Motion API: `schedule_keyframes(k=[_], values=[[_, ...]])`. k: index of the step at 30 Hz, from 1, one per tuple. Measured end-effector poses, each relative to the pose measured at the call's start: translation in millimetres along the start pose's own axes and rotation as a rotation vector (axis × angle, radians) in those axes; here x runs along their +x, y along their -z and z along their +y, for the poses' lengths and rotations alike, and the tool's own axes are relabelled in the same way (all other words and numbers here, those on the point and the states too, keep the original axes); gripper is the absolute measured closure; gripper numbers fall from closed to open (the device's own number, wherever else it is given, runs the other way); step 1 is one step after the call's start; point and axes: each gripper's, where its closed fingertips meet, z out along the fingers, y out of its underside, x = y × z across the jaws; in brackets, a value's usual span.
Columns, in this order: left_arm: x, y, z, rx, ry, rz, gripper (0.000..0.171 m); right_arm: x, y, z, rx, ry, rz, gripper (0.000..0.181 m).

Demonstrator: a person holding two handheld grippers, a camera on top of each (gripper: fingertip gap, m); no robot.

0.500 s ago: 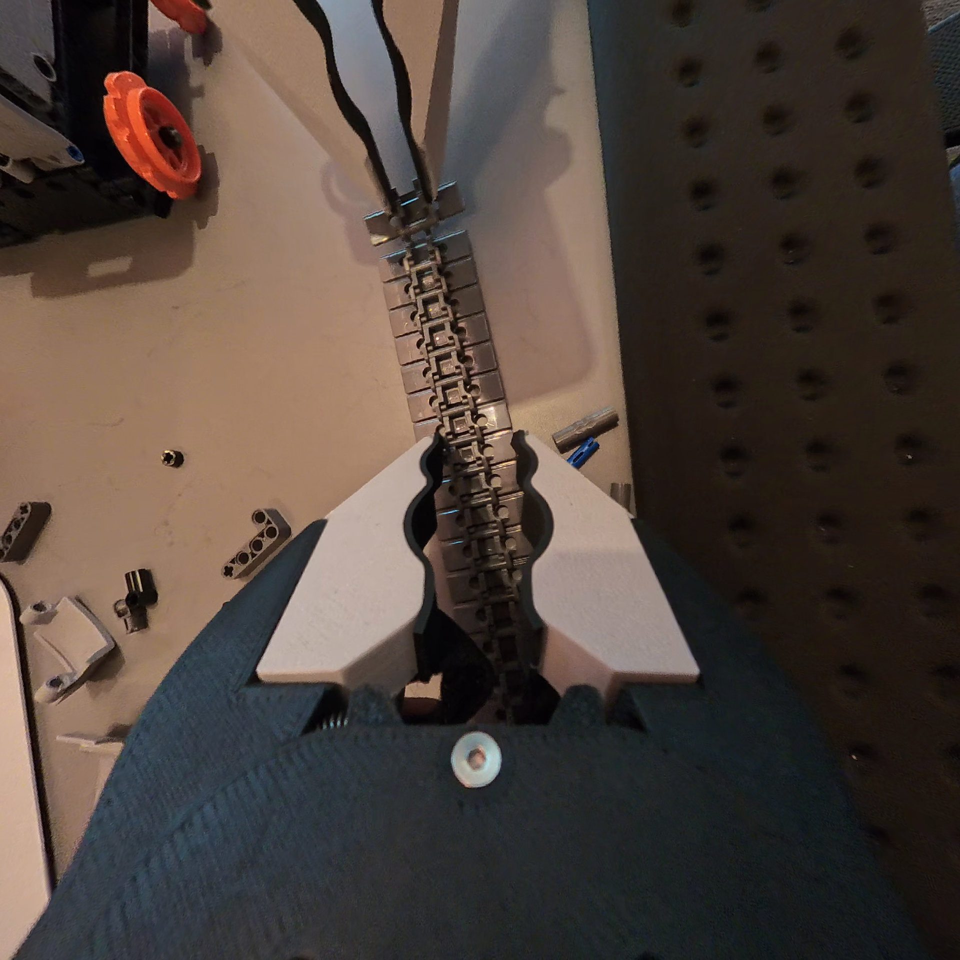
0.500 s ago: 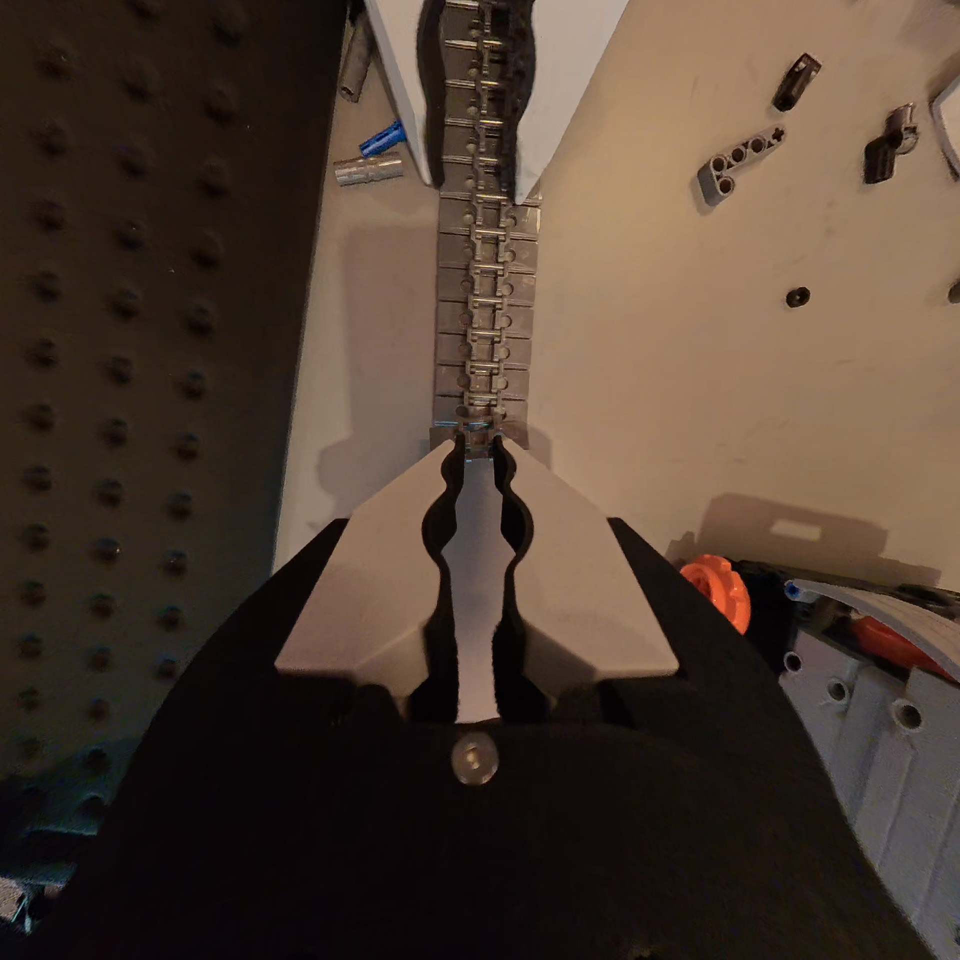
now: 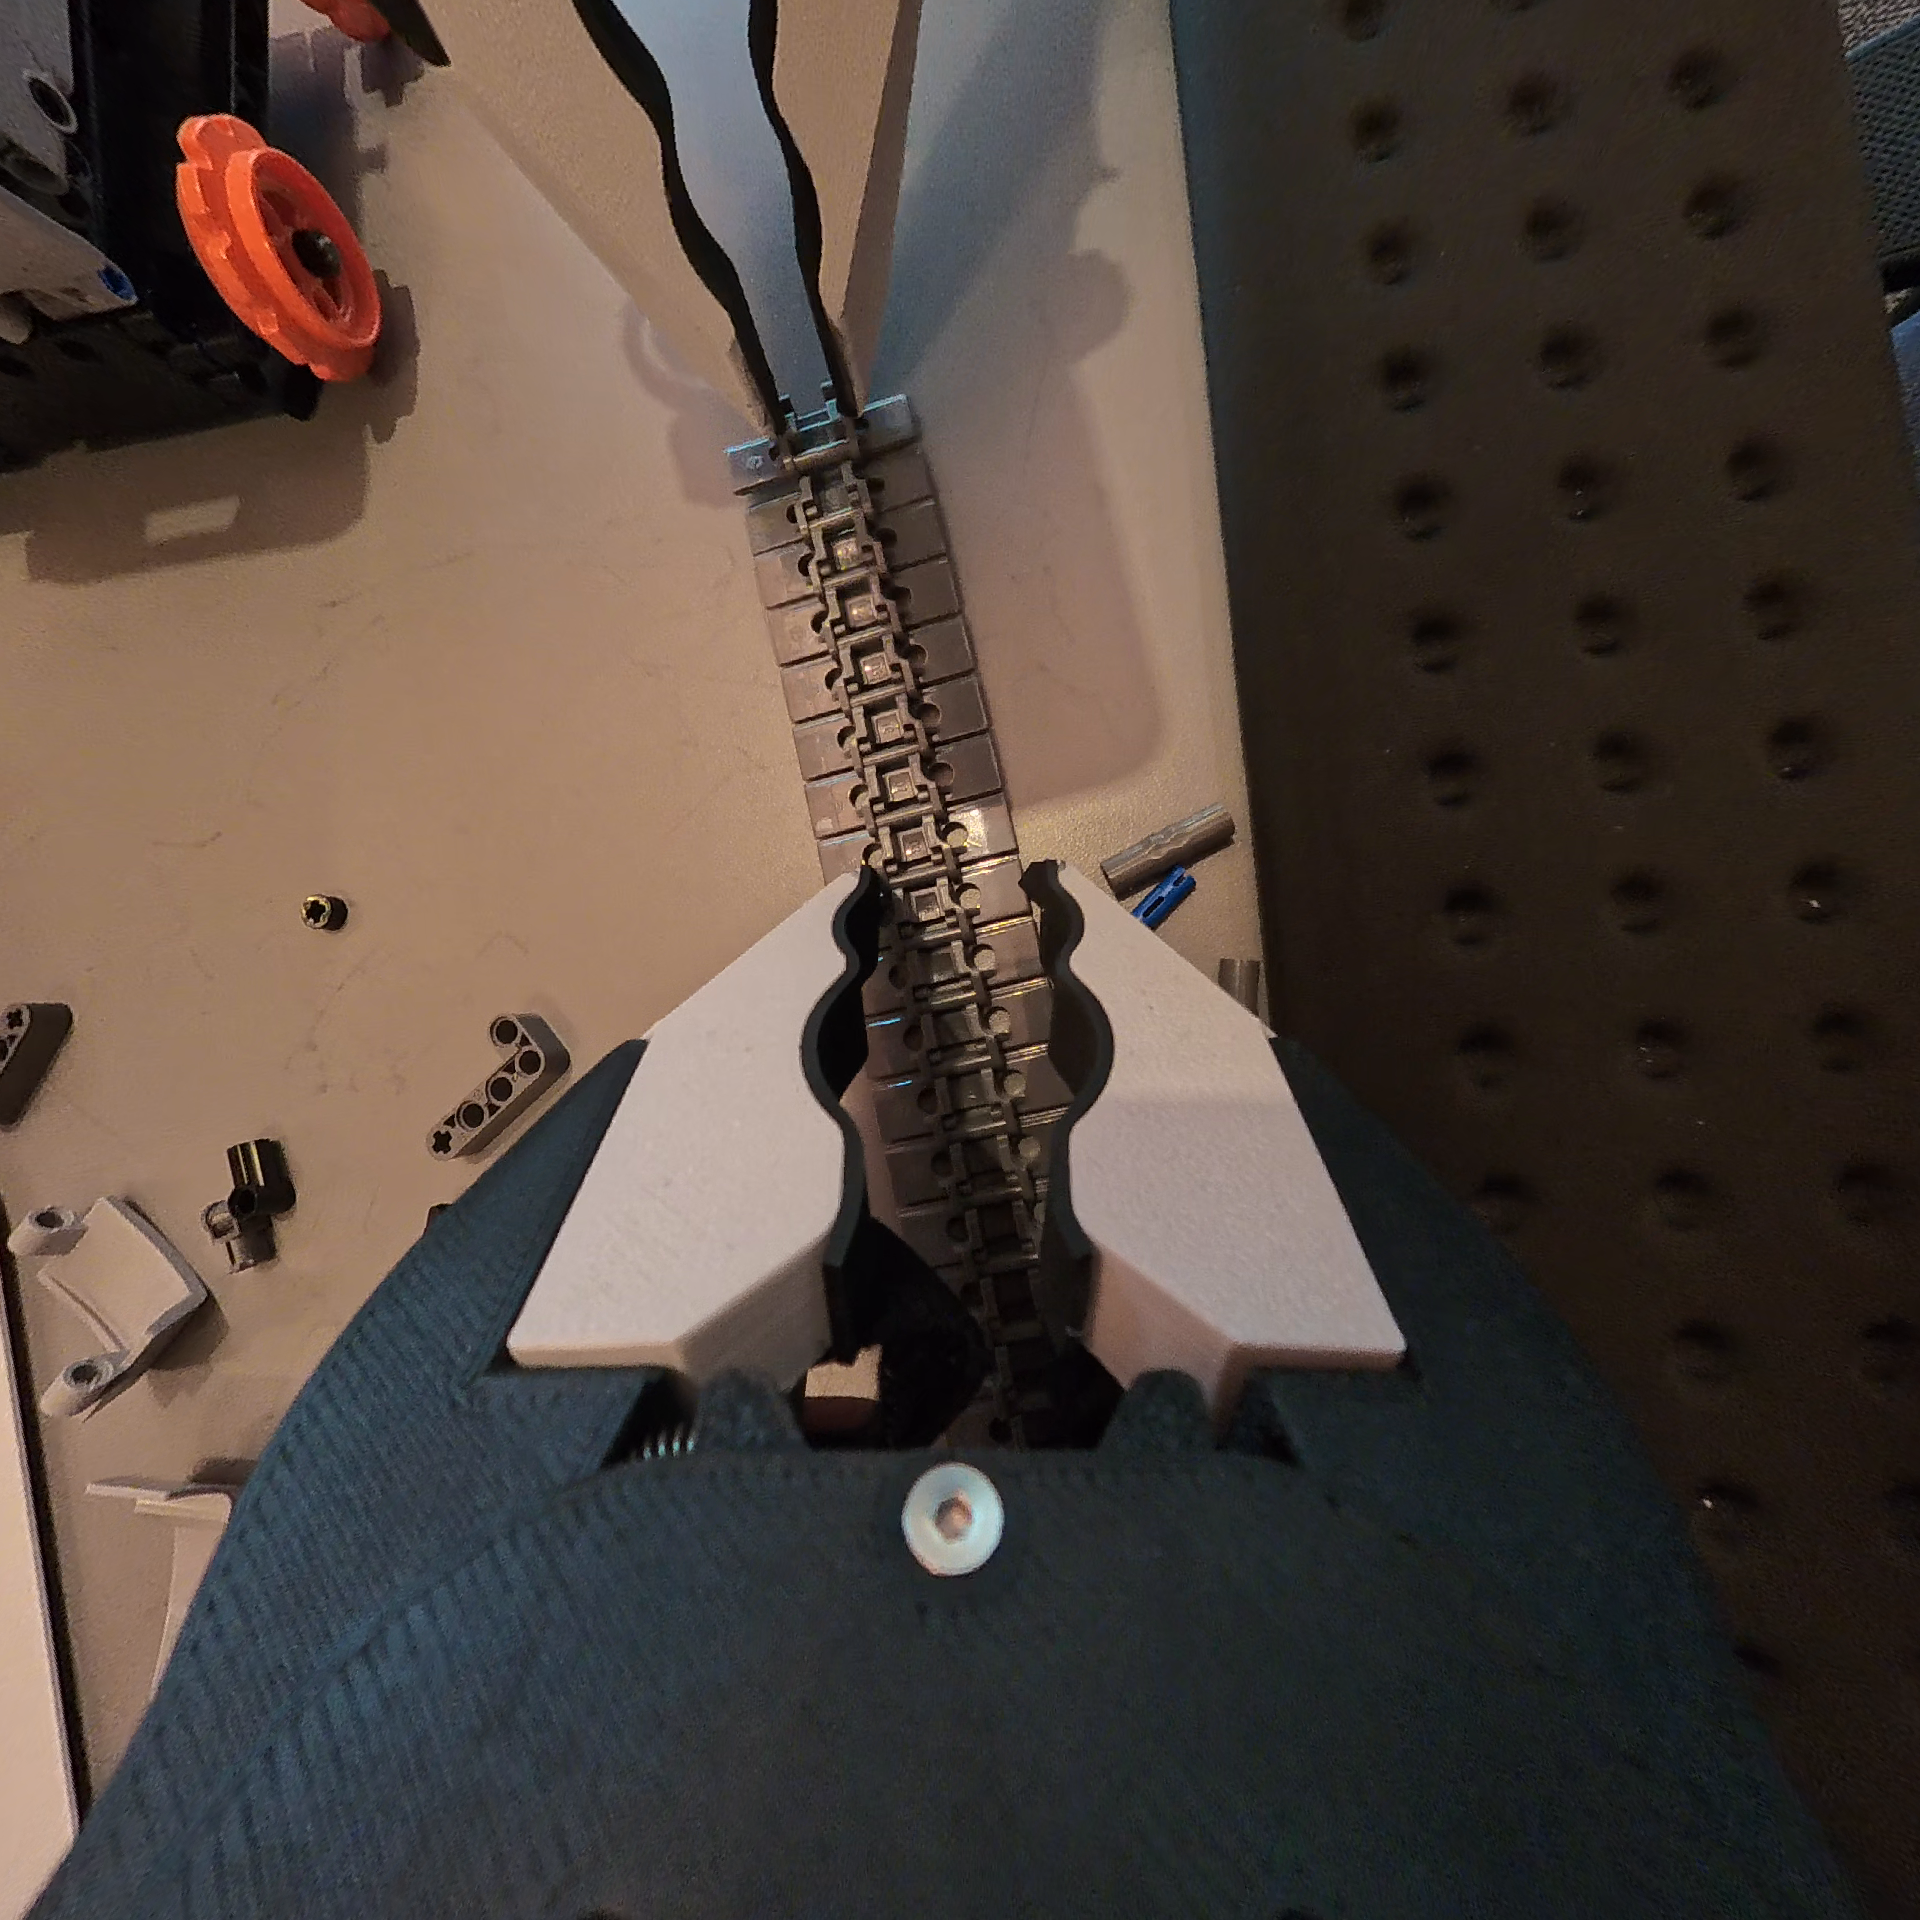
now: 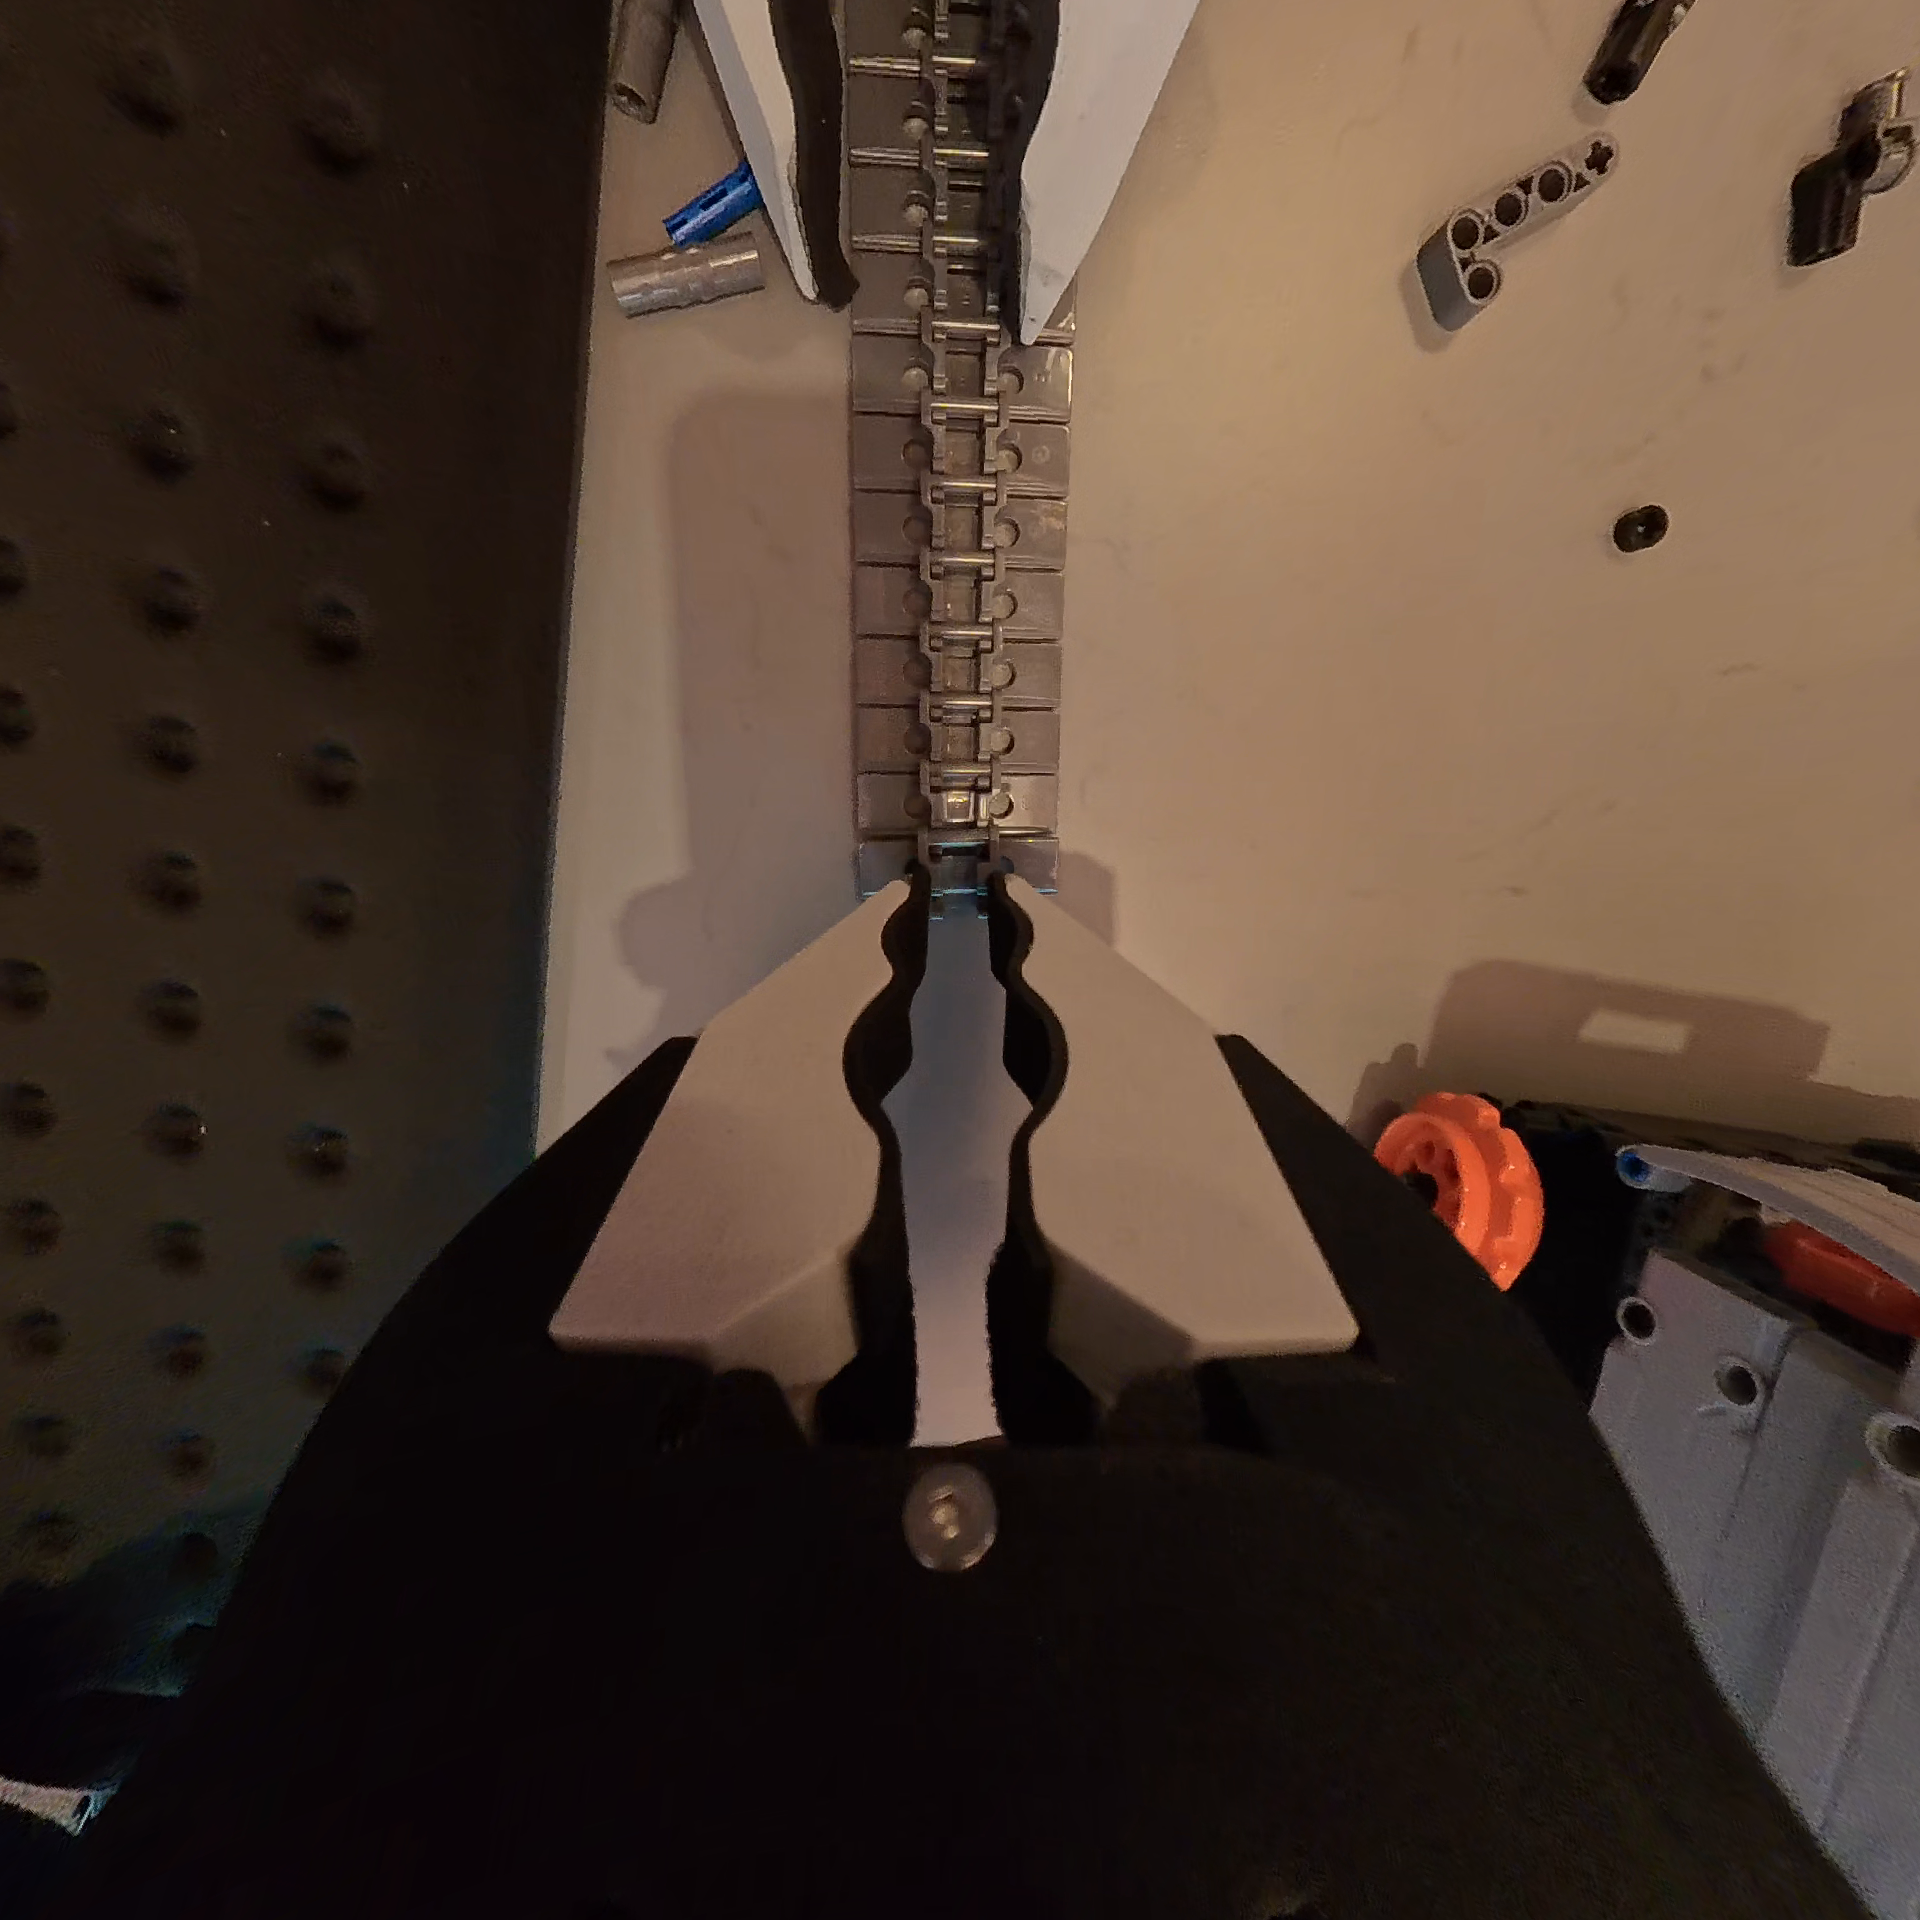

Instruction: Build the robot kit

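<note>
A grey tread chain (image 3: 883, 665) lies stretched over the pale table between my two grippers. In the left wrist view my left gripper (image 3: 954, 883) is shut around one end of it, and the links run back between the fingers. My right gripper (image 3: 810, 405) shows at the top, holding the far end. In the right wrist view my right gripper (image 4: 956, 883) pinches the middle rib of the chain's (image 4: 956, 582) last link. My left gripper (image 4: 935, 301) shows at the top, over the other end.
A dark dimpled mat (image 3: 1558, 727) runs beside the chain. An orange wheel (image 3: 275, 244) sits on a black and grey model at the far left. Loose parts lie about: a grey L-beam (image 3: 499, 1086), a grey connector (image 3: 1164, 847), a blue pin (image 3: 1169, 894), a white curved panel (image 3: 114, 1288). Left tips to right tips: about 10 cm. It is some 20 cm from my left tips to the white curved panel (image 3: 114, 1288).
Almost nothing. Both grippers keep their hold on the chain, and the views have shifted only slightly.
</note>
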Motion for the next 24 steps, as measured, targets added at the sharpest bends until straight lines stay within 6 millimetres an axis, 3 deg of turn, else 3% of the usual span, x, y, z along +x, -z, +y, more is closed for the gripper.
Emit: schedule_keyframes(k=[5,9,16,24], values=[[-0.3,0.2,0.3,-0.003,-0.005,-0.004,0.141,1.5,4.8,-3.1,0.035,-0.021,0.018,0.165],[-0.4,0.2,0.3,-0.005,-0.007,-0.005,0.142,2.3,9.0,-11.3,0.099,-0.008,0.033,0.180],[0.4,0.1,0.5,-0.004,-0.001,0.002,0.142,0.5,-3.1,-14.1,0.100,-0.007,0.010,0.181],[0.4,0.2,0.8,-0.003,0.003,0.005,0.142,3.1,5.7,-13.6,0.118,-0.014,0.011,0.181]])
